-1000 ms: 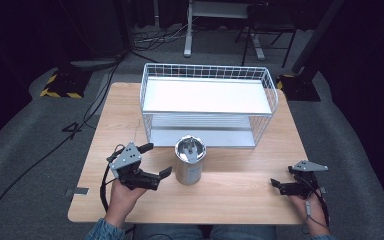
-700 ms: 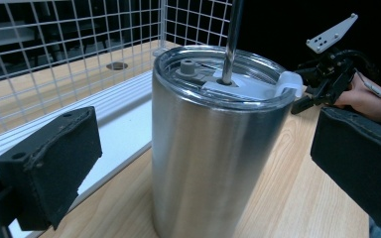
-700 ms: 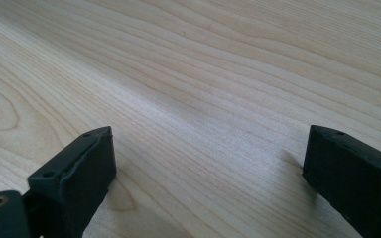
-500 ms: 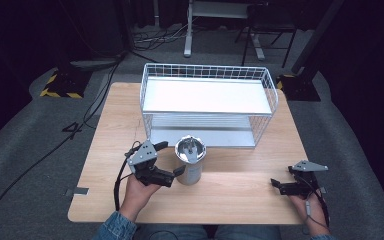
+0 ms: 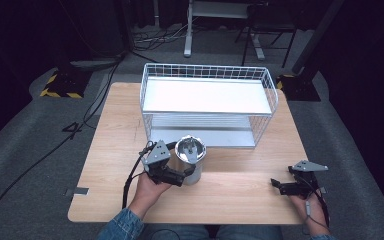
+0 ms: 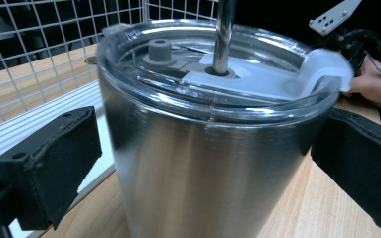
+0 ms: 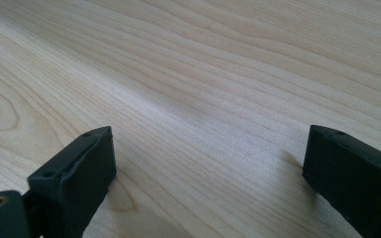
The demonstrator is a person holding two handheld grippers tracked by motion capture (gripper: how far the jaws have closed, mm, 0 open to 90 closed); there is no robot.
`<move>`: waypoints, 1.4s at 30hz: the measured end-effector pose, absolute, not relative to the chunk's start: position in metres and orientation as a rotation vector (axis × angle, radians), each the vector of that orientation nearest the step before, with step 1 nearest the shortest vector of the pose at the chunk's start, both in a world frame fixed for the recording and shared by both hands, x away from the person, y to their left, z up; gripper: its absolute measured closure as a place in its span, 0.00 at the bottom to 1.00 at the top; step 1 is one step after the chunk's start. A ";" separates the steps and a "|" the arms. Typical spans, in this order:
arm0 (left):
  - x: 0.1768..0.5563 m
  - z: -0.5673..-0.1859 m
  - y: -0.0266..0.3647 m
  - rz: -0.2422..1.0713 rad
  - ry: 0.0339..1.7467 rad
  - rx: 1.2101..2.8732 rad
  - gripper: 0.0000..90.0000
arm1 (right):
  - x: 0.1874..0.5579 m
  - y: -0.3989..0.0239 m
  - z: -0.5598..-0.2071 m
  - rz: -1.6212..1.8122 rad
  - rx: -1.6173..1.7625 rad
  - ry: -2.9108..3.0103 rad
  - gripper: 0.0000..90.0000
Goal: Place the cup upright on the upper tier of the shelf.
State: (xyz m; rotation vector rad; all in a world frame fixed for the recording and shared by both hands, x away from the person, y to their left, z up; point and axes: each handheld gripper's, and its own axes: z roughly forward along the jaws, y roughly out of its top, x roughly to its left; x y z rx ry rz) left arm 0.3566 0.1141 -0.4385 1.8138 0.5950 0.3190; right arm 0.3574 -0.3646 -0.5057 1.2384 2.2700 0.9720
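Item: steel tumbler (image 5: 190, 159), lidded, with a metal straw (image 6: 224, 34) through the clear lid (image 6: 218, 74). It stood upright on the wooden table (image 5: 240, 195), just in front of the white wire basket shelf (image 5: 207, 102), near the table's middle.

Left gripper (image 5: 186, 173): a second earlier it lay apart from the tumbler, to the left. Half a second earlier it had closed in beside it. At this moment it had reached the tumbler's left front side, and in the left gripper view (image 6: 198, 163) its jaws stood spread on either side of the steel wall, one pad (image 6: 54, 158) clear of the metal, the other pad (image 6: 362, 163) near the wall; contact there could not be told. Nothing was pinched yet.

Right gripper (image 5: 276, 185): unchanged over the same span, resting low at the table's right front, well apart from the tumbler. In the right gripper view (image 7: 208, 168) its jaws stood spread over bare wood.

Tumbler position: unchanged across the span.

Assessment: the approach appeared finished and the tumbler bracketed; the step in hand was judged to be the closing of the left jaws on the body, ahead of any lift.
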 end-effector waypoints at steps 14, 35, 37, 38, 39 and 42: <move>0.363 -0.445 0.098 0.348 0.603 1.832 0.00 | 0.357 -0.365 -0.506 0.972 1.241 2.269 0.07; 0.369 -0.456 0.090 0.357 0.604 1.848 0.03 | 0.357 -0.365 -0.506 0.970 1.242 2.260 0.09; 0.369 -0.456 0.090 0.356 0.602 1.850 0.03 | 0.357 -0.365 -0.506 0.970 1.242 2.258 0.09; 0.369 -0.456 0.090 0.356 0.602 1.850 0.03 | 0.357 -0.365 -0.506 0.970 1.242 2.258 0.09; 0.369 -0.456 0.090 0.358 0.601 1.851 0.03 | 0.357 -0.365 -0.506 0.971 1.240 2.258 0.09; 0.369 -0.456 0.090 0.362 0.600 1.851 0.04 | 0.357 -0.365 -0.506 0.971 1.240 2.257 0.09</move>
